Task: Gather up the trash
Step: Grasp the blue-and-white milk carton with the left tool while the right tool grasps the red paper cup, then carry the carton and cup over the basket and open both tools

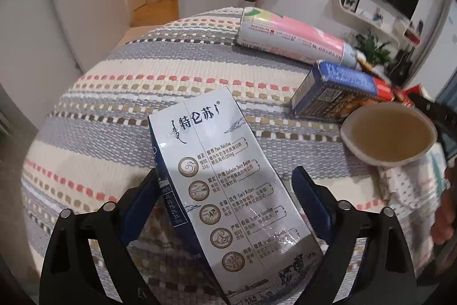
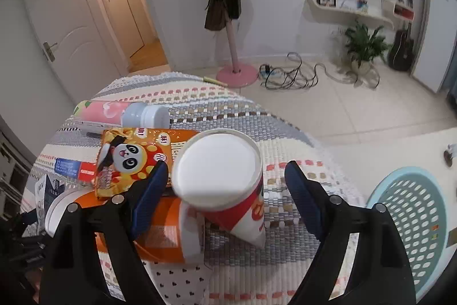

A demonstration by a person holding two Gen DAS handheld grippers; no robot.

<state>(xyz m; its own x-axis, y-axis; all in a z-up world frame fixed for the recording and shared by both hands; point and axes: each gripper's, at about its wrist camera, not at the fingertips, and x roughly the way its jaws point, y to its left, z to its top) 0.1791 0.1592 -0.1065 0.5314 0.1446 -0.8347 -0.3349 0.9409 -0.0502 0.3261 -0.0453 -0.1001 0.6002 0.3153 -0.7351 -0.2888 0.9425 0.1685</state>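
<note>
Two grippers work over a striped woven tablecloth [image 1: 114,110]. Left gripper [image 1: 225,190] straddles a grey-blue milk carton [image 1: 222,190], jaws parted. Right gripper [image 2: 225,179] gapes around a red-and-white paper cup [image 2: 220,176], not pinching it.

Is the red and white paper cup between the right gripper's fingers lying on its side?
No, the red and white paper cup stands upside down, white base up, on the striped tablecloth.

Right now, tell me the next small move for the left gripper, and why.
Probably close the left gripper on the milk carton. Its fingers already straddle the carton, the left pad against the carton's edge and the right pad apart from it, so nothing is gripped yet. Once held, the carton could go to the blue basket beside the table.
</note>
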